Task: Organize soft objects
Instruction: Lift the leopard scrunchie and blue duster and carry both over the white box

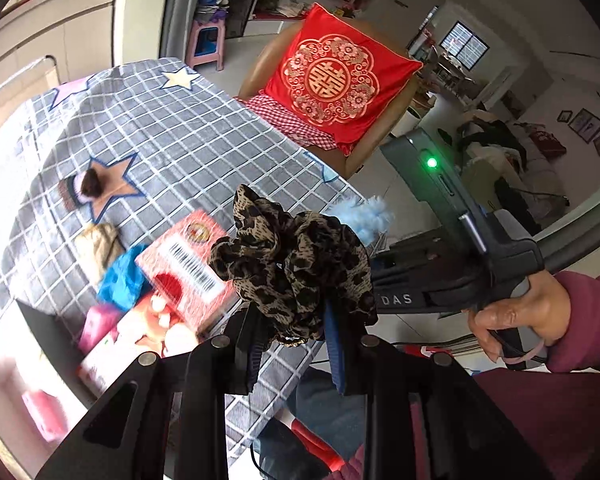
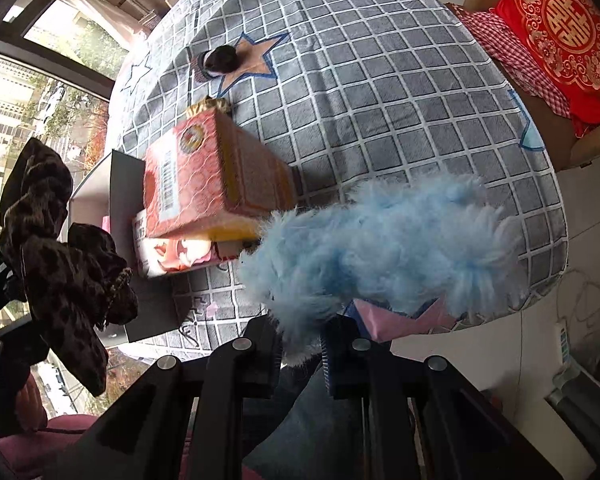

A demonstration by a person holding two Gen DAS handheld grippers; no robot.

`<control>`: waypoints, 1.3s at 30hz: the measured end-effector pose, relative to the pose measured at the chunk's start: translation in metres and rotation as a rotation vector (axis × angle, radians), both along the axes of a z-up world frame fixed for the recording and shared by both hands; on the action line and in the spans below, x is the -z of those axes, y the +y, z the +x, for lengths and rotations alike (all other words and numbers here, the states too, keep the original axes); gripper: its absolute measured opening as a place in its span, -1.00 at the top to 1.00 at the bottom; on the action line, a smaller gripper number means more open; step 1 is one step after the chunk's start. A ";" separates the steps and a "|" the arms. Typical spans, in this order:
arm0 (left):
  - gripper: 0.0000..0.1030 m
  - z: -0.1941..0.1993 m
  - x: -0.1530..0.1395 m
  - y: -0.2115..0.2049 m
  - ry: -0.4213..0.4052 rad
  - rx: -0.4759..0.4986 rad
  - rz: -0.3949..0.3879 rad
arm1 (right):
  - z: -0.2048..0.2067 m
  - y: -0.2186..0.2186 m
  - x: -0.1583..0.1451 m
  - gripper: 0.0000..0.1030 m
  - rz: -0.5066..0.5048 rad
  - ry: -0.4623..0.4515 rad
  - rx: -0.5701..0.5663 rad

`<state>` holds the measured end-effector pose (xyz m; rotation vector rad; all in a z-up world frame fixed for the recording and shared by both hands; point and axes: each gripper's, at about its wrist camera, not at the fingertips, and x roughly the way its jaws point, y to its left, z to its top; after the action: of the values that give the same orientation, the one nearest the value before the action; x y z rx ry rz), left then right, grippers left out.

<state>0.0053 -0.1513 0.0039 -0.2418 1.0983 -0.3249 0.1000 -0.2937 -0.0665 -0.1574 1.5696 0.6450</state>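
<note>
My left gripper (image 1: 294,344) is shut on a leopard-print scrunchie (image 1: 296,264) and holds it above the near edge of the table; the scrunchie also shows at the left of the right wrist view (image 2: 64,272). My right gripper (image 2: 302,350) is shut on a fluffy light-blue scrunchie (image 2: 376,248), also lifted over the table's near edge; its tuft shows behind the leopard scrunchie in the left wrist view (image 1: 366,214). On the checked grey tablecloth (image 2: 380,100) lie a dark brown furry hair tie (image 2: 220,60), a beige scrunchie (image 1: 100,240) and a blue scrunchie (image 1: 120,280).
A red carton (image 2: 204,176) stands tilted on a pink-white box (image 2: 180,254) at the table's near left, beside a grey open box (image 2: 120,184). A chair with a red embroidered cushion (image 1: 336,80) stands beyond the table. A pink stool (image 1: 206,42) is farther back.
</note>
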 end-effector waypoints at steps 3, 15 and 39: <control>0.42 -0.022 -0.001 0.011 -0.008 -0.039 0.019 | -0.020 0.013 0.000 0.67 0.005 0.009 -0.050; 0.42 -0.084 -0.004 0.070 -0.020 -0.292 0.025 | -0.073 0.076 -0.024 0.67 0.047 -0.066 -0.336; 0.42 -0.147 0.007 0.148 -0.027 -0.695 -0.005 | -0.115 0.186 -0.056 0.67 0.162 -0.038 -0.589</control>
<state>-0.1413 -0.0028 -0.0030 -0.5992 0.9231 0.2895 -0.0148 -0.1077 -0.0107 -0.5181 1.4252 1.2160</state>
